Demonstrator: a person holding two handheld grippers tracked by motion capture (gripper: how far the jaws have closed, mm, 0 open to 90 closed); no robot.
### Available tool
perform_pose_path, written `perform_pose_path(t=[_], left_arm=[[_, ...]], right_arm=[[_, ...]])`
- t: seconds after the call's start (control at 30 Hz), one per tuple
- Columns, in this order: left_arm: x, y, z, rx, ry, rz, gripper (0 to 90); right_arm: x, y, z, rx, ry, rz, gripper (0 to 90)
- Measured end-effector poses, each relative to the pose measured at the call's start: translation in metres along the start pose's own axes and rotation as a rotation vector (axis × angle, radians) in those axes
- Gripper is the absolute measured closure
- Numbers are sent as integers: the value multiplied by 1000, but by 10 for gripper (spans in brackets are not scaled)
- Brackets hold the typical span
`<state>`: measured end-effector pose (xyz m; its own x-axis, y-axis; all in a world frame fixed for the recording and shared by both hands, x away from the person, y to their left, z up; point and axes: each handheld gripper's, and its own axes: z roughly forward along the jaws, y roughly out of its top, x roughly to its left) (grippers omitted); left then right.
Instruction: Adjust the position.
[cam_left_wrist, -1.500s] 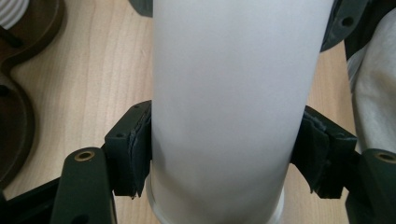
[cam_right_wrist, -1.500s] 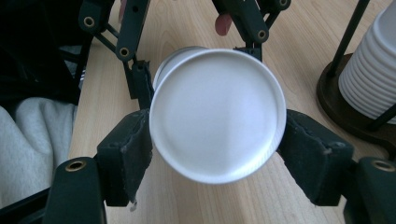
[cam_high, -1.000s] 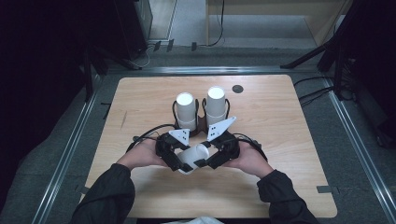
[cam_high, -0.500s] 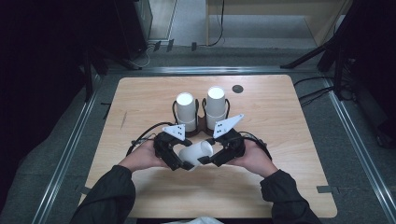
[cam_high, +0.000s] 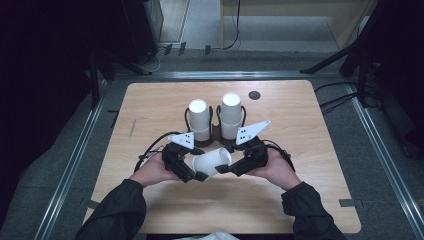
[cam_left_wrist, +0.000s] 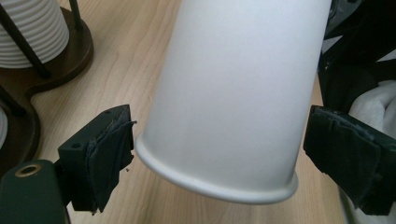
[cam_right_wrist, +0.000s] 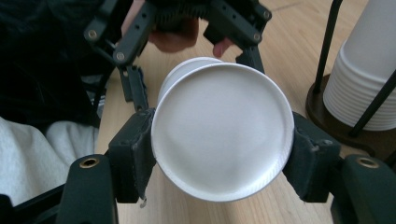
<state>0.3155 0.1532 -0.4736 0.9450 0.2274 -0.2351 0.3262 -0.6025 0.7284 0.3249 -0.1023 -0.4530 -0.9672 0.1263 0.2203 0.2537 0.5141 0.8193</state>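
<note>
The white paper cup (cam_high: 212, 161) lies sideways, its base end clamped in the right gripper (cam_high: 231, 167), its rim between the left gripper's (cam_high: 196, 172) just-opened, parted jaws.

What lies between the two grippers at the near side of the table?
A white paper cup lies on its side between the left gripper and right gripper, as the high view shows.

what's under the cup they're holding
Bare wooden table lies under the paper cup, which the right gripper grips lying sideways. The spot directly beneath is hidden by the cup itself.
</note>
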Motion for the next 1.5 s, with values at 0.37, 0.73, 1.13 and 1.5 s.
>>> perform_pose_path(t=[0.37,0.73,1.13,1.5], left_arm=[[-4,-1,-3,-95,-10,10,146],[-5,0,-8,-102,17,49,228],[0,4,-18,-38,21,21,231],[3,8,-23,75,35,25,230]], right_arm=[[0,3,-10,-84,35,18,338],[0,3,-12,-93,34,28,342],[1,-3,-6,-8,-18,14,223],[-1,-8,-2,31,-47,9,223]])
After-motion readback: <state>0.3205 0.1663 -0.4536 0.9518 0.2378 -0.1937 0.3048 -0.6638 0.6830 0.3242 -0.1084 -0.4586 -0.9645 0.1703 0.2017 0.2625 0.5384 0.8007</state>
